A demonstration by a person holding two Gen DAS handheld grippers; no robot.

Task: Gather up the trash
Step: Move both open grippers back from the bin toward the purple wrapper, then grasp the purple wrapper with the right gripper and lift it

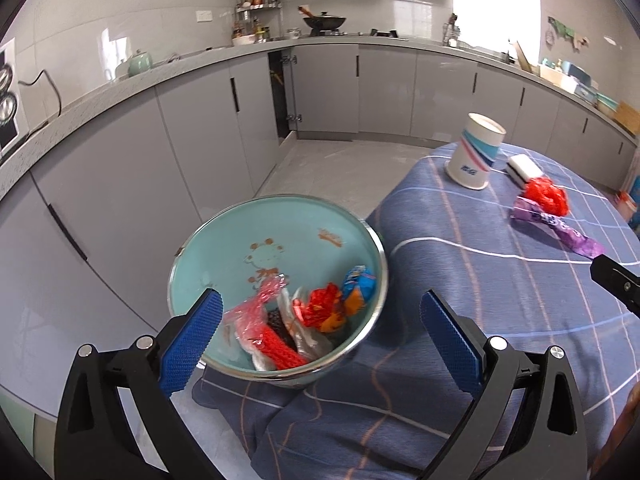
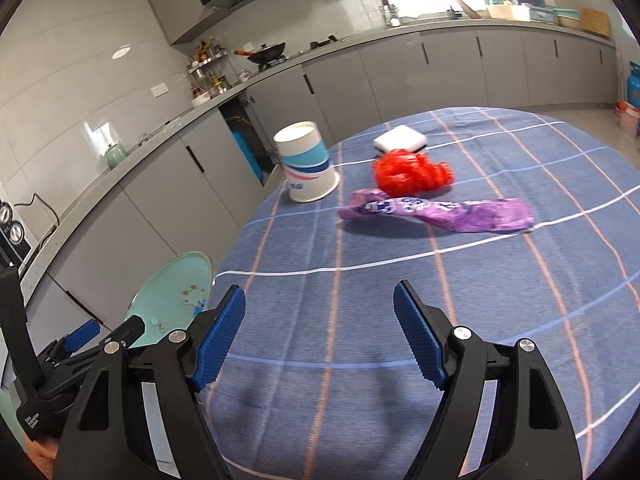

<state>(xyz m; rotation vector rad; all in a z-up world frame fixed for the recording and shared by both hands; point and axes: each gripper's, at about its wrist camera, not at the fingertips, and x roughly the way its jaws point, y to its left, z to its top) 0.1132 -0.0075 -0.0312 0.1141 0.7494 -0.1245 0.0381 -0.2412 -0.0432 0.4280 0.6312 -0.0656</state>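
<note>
A teal metal bowl [image 1: 280, 236] rests tilted on the tablecloth at the table's left edge, with several crumpled wrappers [image 1: 308, 320] inside. My left gripper [image 1: 320, 298] is open wide just above its near rim, and neither pad presses on it. On the blue checked table [image 2: 480, 300] lie a red crumpled bag [image 2: 412, 172] and a long purple wrapper [image 2: 440, 210]. My right gripper [image 2: 320, 290] hovers open over bare cloth short of them, with nothing between its fingers. The bowl [image 2: 172, 300] and the left gripper [image 2: 80, 336] show at the lower left of the right wrist view.
An upside-down paper cup [image 2: 306, 164] and a white block [image 2: 400, 138] stand beyond the red bag. Grey kitchen cabinets [image 1: 200, 128] line the walls, with one door open [image 1: 282, 92]. Floor lies between the table and the cabinets.
</note>
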